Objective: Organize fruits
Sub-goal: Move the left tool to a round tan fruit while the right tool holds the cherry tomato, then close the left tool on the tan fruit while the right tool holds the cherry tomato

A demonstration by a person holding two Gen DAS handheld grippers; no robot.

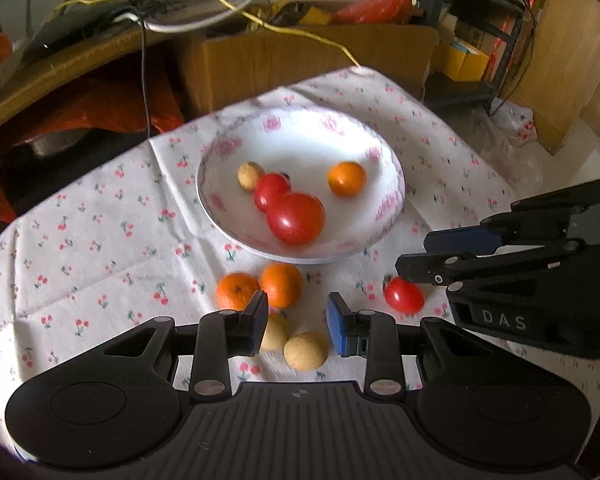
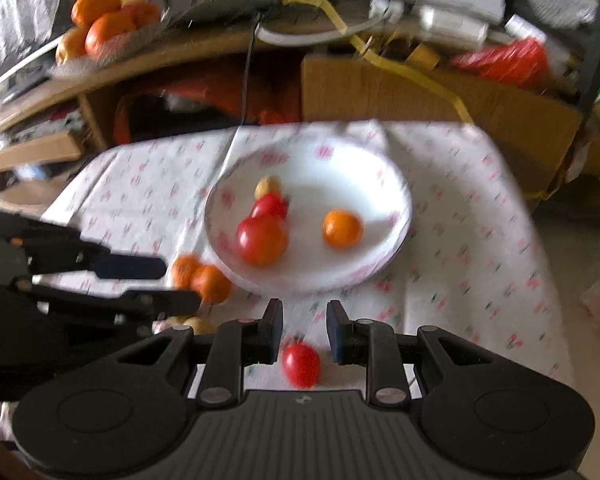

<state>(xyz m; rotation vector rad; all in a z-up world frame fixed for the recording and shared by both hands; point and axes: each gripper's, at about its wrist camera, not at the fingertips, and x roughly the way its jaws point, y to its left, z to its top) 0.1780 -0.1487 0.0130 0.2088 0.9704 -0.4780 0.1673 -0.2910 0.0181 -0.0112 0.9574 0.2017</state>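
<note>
Left wrist view: left gripper point(image 1: 297, 320) hangs over the bench point(image 1: 100, 240), jaws slightly apart and gripping nothing. Two tan fruits point(image 1: 305, 350) lie between and under its fingers; two oranges point(image 1: 280, 285) sit just beyond the left finger. The bowl point(image 1: 228, 152) further ahead holds two tomatoes, an orange and a tan fruit. Right gripper point(image 1: 424, 256) stands just above a loose tomato point(image 1: 404, 295).

Right wrist view, blurred: right gripper point(image 2: 304, 326) is closed to its narrowest, empty; the tomato point(image 2: 301, 364) lies below the gap, not pinched.
</note>
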